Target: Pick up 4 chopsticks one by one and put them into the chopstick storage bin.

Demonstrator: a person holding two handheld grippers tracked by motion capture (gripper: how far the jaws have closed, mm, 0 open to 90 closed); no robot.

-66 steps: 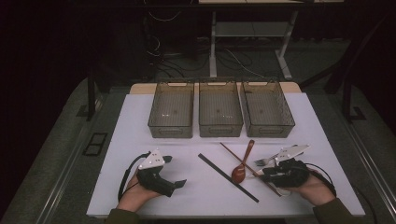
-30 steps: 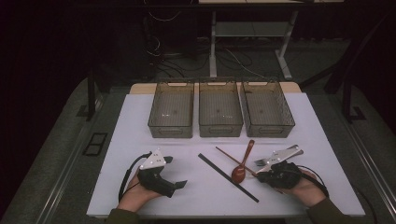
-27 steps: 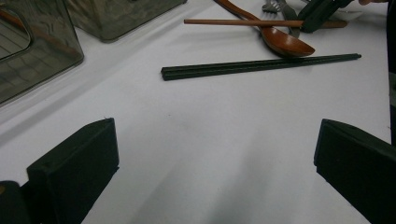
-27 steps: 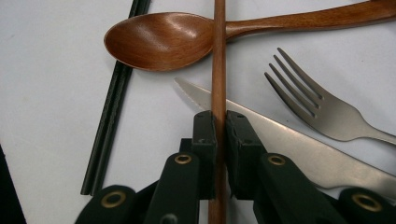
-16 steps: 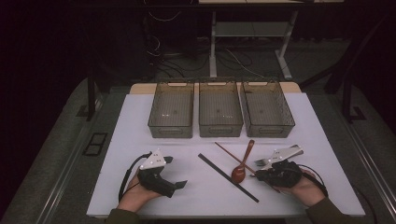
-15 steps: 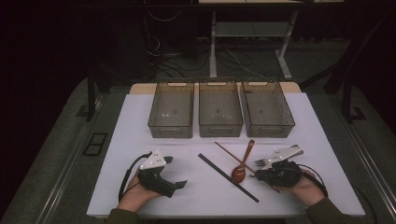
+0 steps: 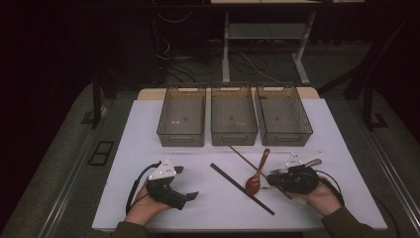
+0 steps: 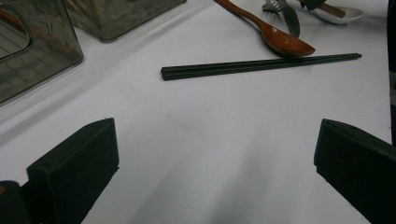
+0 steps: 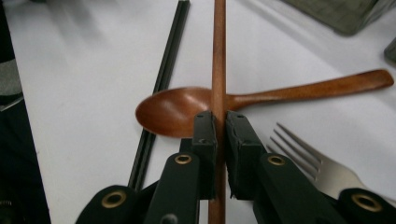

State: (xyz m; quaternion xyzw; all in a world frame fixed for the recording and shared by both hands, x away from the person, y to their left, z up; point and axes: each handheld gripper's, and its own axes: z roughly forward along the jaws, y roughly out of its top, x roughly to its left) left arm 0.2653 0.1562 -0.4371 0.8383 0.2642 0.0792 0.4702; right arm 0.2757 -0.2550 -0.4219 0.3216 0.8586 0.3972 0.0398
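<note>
A thin brown wooden chopstick [image 9: 218, 56] runs straight up between the jaws of my right gripper [image 9: 221, 123], which is shut on it. The chopstick [image 7: 241, 154] crosses over the bowl of a wooden spoon [image 9: 187, 109] lying on the white table. A pair of black chopsticks [image 7: 241, 188] lies slantwise left of the spoon [image 7: 257, 173]. A metal fork [image 9: 303, 149] lies just right of the jaws. My right gripper [image 7: 273, 182] rests at the front right. My left gripper [image 7: 185, 183] rests at the front left, open with nothing between its jaws [image 8: 215, 140].
Three see-through bins [image 7: 182, 119], [image 7: 234, 116], [image 7: 283, 116] stand side by side at the back of the white table top [image 7: 148, 148]. In the left gripper view one bin [image 8: 32, 51] is close at the upper left, and the black chopsticks [image 8: 261, 66] lie ahead.
My right gripper has shifted slightly left with the brown chopstick, whose far end has swung a little. The left gripper has not moved.
</note>
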